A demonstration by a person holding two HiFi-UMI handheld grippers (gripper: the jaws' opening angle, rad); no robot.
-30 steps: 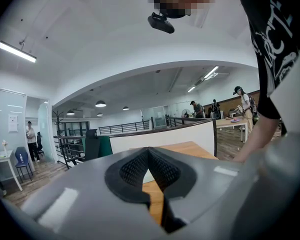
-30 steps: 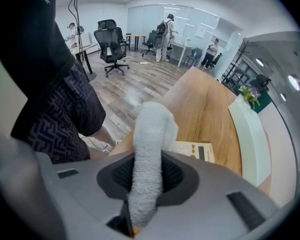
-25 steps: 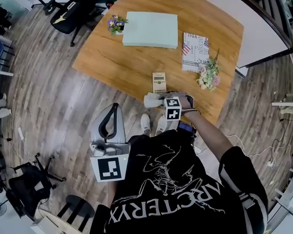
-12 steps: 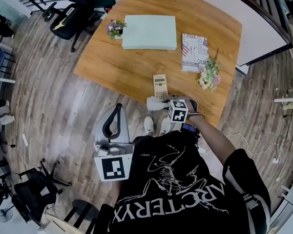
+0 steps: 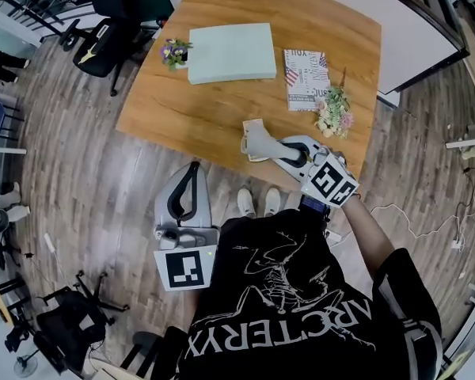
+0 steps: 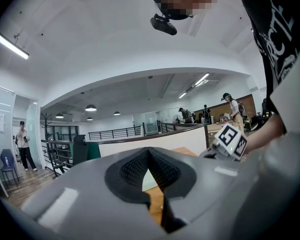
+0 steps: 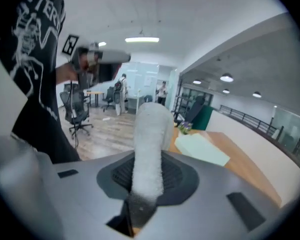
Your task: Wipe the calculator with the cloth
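The beige calculator [image 5: 252, 124] lies near the front edge of the wooden table [image 5: 182, 109]; only its far end shows. A grey-white cloth [image 5: 258, 141] covers the rest of it. My right gripper [image 5: 274, 148] is shut on that cloth and reaches in from the right. In the right gripper view the cloth [image 7: 150, 144] stands up as a roll pinched between the jaws of the right gripper [image 7: 140, 204]. My left gripper [image 5: 191, 169] hangs low beside the person's body, off the table, over the floor. In the left gripper view the left gripper [image 6: 149, 155] has its jaws together, with nothing in them.
A light green pad [image 5: 220, 51] and a small pot of purple flowers [image 5: 172, 52] sit at the table's far side. A printed booklet [image 5: 302, 77] and a flower bunch [image 5: 332, 115] lie to the right. An office chair [image 5: 103, 34] stands left of the table.
My right gripper has carried the cloth from the table's front edge onto the calculator, and its marker cube has swung out to the right. The left gripper has hardly moved.
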